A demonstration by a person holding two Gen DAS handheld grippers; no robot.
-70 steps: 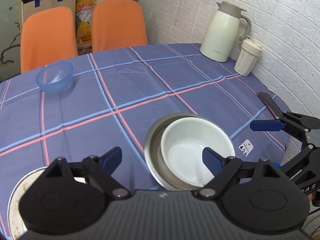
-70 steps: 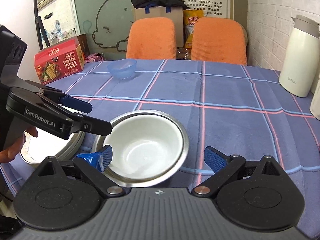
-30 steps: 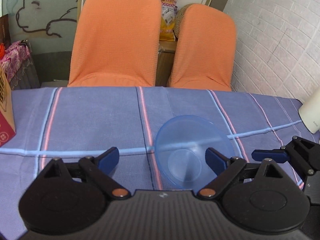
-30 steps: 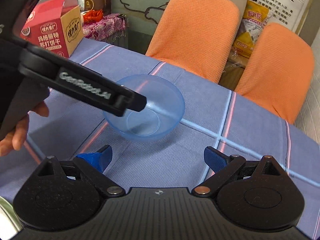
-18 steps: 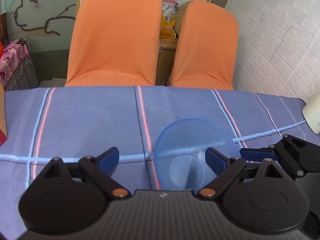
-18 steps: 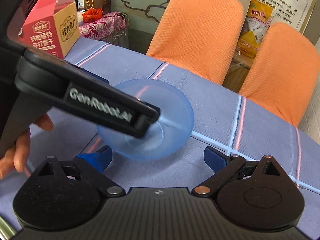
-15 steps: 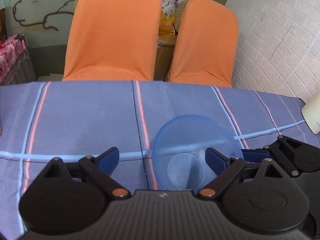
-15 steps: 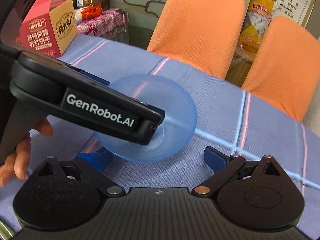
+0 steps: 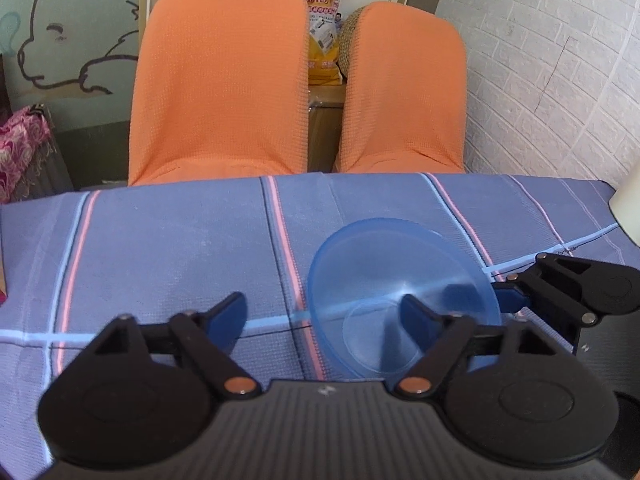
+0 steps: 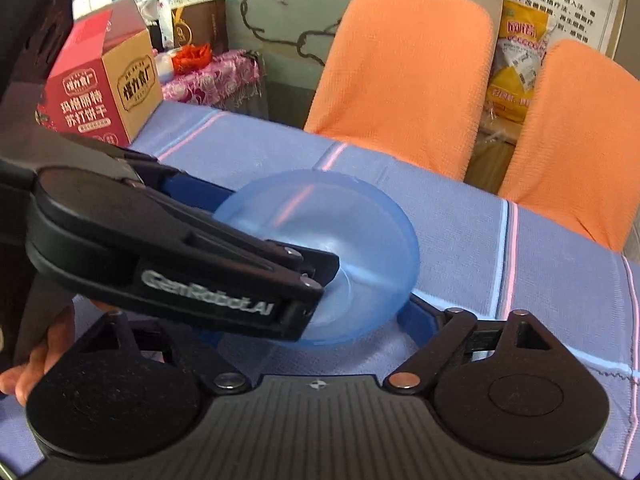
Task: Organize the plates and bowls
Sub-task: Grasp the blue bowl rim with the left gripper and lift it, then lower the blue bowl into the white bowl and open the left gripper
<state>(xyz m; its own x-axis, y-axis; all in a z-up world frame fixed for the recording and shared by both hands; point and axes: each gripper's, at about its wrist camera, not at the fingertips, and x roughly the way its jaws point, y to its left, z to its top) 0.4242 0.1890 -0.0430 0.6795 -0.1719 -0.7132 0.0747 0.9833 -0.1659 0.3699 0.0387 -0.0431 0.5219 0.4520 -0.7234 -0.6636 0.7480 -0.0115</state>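
Flanking blue bowl (image 9: 384, 264) near table edge (image 9: 280, 178)

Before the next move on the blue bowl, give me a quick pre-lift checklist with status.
1. Left gripper open: ok.
2. Its right finger inside the blue bowl, left finger outside: ok.
3. Right gripper open around the bowl: ok.
4. Either gripper clamped on the rim: not ok.
5. Bowl flat on the tablecloth: cannot tell, it looks tilted.
6. Red box apart from the bowl: ok.
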